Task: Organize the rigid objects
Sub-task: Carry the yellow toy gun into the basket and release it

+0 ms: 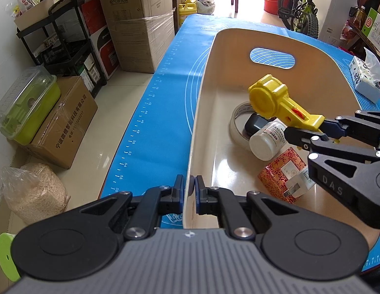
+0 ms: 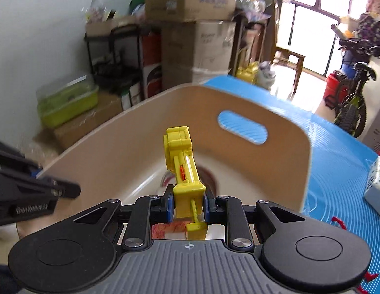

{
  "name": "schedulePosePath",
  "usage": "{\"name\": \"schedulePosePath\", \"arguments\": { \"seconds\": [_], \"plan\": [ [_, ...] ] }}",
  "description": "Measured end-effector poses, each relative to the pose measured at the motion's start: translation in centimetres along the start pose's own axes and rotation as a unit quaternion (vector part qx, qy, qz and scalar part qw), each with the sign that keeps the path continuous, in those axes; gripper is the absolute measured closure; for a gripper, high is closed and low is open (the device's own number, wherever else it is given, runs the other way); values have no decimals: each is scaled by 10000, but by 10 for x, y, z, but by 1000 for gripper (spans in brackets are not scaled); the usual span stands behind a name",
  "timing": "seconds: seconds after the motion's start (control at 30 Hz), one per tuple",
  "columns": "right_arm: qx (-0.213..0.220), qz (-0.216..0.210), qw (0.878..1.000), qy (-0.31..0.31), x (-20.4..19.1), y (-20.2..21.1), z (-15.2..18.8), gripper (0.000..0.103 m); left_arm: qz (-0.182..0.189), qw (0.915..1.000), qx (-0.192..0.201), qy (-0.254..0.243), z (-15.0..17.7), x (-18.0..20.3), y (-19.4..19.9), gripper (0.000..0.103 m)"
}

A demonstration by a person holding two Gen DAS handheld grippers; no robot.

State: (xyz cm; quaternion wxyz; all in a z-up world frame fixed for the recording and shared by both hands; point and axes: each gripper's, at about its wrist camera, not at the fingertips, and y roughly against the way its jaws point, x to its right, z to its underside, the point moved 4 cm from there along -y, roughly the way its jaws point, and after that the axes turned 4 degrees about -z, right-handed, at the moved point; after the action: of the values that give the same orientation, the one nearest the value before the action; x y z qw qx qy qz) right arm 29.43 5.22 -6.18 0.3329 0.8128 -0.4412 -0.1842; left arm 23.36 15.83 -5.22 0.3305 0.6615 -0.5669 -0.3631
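Note:
A beige bin (image 1: 214,56) stands on the blue mat (image 1: 165,68). My left gripper (image 1: 189,191) is shut on the bin's near left rim. My right gripper (image 1: 312,132) is shut on a yellow toy tool (image 1: 275,100) and holds it above the bin's inside. In the right wrist view the yellow tool (image 2: 181,152) sticks forward from between the right gripper's fingers (image 2: 187,202), over the bin (image 2: 111,147). In the bin lie a tape roll (image 1: 237,120), a black object (image 1: 255,122), a white bottle (image 1: 267,142), a red patterned box (image 1: 280,174) and a white plug (image 1: 297,183).
A tissue pack (image 1: 364,78) lies on the mat at the right. Cardboard boxes (image 1: 138,19), a black shelf (image 1: 62,39), a green container (image 1: 30,103) and a bag of grain (image 1: 35,193) stand on the floor left of the table. A bicycle (image 1: 300,5) stands far back.

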Motion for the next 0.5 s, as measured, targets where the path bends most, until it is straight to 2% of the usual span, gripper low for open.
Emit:
{"name": "schedulePosePath", "arguments": {
  "seconds": [0.13, 0.23, 0.33, 0.4, 0.5],
  "plan": [
    [-385, -79, 9992, 101, -6, -8, 2, 72, -14, 10000, 0, -12, 0, 1, 0, 92],
    [-447, -72, 9989, 94, -7, -9, 1, 70, -10, 10000, 1, -9, 0, 2, 0, 92],
    [-494, -102, 9987, 71, -8, -11, 0, 55, -8, 10000, 4, -12, 0, 1, 0, 92],
    [-480, -73, 9988, 12, -6, -10, -1, 37, -11, 10000, 3, -11, 0, 1, 0, 92],
    [-385, -146, 9990, -153, -3, -8, -3, 30, -3, 10000, -5, -1, 0, 1, 0, 92]
  ]
}}
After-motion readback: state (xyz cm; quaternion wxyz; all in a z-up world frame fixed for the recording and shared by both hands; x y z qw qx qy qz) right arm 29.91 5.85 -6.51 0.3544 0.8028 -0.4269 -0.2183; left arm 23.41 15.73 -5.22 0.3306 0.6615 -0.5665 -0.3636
